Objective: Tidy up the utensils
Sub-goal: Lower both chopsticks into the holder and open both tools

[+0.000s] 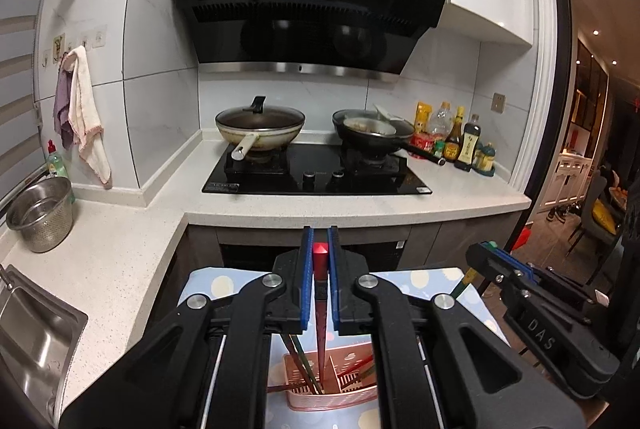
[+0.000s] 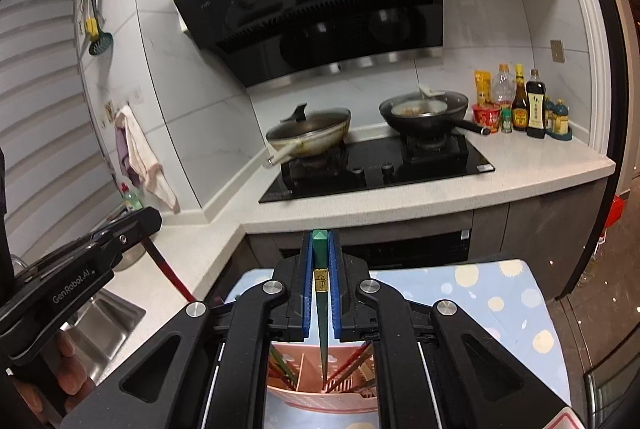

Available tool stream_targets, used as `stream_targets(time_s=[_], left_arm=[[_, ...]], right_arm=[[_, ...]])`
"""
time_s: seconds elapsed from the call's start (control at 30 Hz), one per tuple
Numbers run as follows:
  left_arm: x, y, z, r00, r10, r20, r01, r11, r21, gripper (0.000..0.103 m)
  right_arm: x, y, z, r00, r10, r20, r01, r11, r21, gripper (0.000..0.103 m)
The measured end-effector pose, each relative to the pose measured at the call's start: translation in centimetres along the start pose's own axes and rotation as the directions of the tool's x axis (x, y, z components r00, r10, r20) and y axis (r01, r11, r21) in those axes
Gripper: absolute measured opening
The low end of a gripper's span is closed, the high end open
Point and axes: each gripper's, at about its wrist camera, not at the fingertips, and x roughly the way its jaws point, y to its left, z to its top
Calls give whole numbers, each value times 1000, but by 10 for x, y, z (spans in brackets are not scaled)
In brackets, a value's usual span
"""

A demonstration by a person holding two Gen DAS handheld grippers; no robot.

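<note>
Far to the left, a perforated stainless-steel strainer pot (image 1: 41,213) stands on the speckled white countertop (image 1: 120,241), above the corner of a steel sink (image 1: 36,341).

Next comes the left gripper (image 1: 320,249), black with blue pads. Its jaws are drawn narrow and clamp a red chopstick (image 1: 320,309). The chopstick's blunt red end pokes out just past the fingertips, and its shaft slants back and down between the pads. Its thin tip points into the pink plastic slotted utensil basket (image 1: 332,395) directly below the gripper. Whether the tip touches the basket cannot be told. More red and green chopsticks (image 1: 300,361) lean inside that basket, which sits on a pale blue cloth with cream dots (image 1: 412,279).

Beyond the fingers, on the black glass hob (image 1: 316,181), a cream lidded wok (image 1: 260,133) sits to the left and a black frying pan (image 1: 374,137) to the right.

Just to the right of the left gripper stands the right gripper (image 2: 320,249), at about the same height. Its jaws are also narrow and pinch a green chopstick (image 2: 321,309) with a gold band. The green butt end sticks out between the fingertips, and the point hangs down over the middle of the same basket (image 2: 320,397). In that view the left gripper (image 2: 124,233) shows at the left edge with its red chopstick (image 2: 168,269) slanting beneath it, and part of a person's hand (image 2: 68,377) grips its handle.

A row of sauce bottles (image 2: 520,101) stands at the far right of the counter.
</note>
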Motion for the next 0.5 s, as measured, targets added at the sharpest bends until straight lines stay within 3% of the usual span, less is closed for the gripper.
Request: stream_targets(time_s=[0.4,0.43,0.5], left_arm=[[26,-5,-22,998,30,-52,-27,999,41,7],[26,-6,-23,998,38,-56,-36,999,41,8],[24,-7,-24,997,52,-62,-50,998,35,16]], right_arm=[[24,1,-27,996,-52,-68,49,998,-49,8],[23,3,-27,996,-61,-61,58,997,-56,10],[15,5,-27,996,-78,-48,75,995,-59,33]])
